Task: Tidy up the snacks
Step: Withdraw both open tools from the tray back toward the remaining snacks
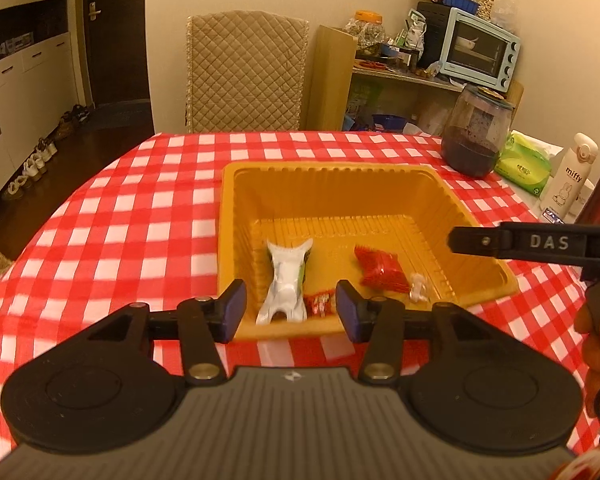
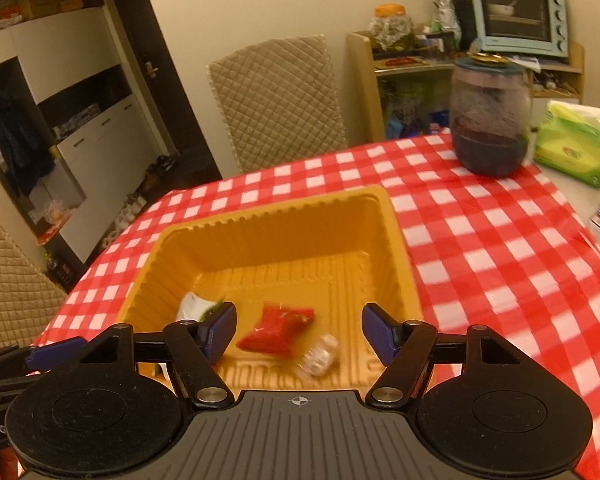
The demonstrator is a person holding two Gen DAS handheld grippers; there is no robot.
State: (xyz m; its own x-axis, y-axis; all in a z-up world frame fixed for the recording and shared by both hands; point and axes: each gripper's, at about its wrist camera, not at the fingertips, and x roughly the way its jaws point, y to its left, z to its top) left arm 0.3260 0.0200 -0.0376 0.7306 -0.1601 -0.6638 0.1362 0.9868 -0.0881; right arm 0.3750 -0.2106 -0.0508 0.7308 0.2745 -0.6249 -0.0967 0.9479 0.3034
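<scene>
An orange plastic tray (image 1: 340,170) sits on the red checked tablecloth. Inside it lie a white packet (image 1: 286,284), a small red candy (image 1: 319,304), a red packet (image 1: 380,276) and a clear-wrapped candy (image 1: 418,294). My left gripper (image 1: 291,306) hovers open over the tray's near edge, the white packet and small candy lying below the gap, untouched. My right gripper (image 2: 299,328) is open above the red packet (image 2: 278,328) and clear candy (image 2: 318,356), gripping nothing. The white packet (image 2: 194,306) peeks past its left finger. One right finger (image 1: 480,242) reaches in over the tray's right wall.
A jar of dark contents (image 1: 474,136), a green tissue pack (image 1: 524,164) and a white bottle (image 1: 572,176) stand at the table's far right. A quilted chair (image 1: 244,76) faces the far edge. A person's hand (image 1: 596,340) shows at the right.
</scene>
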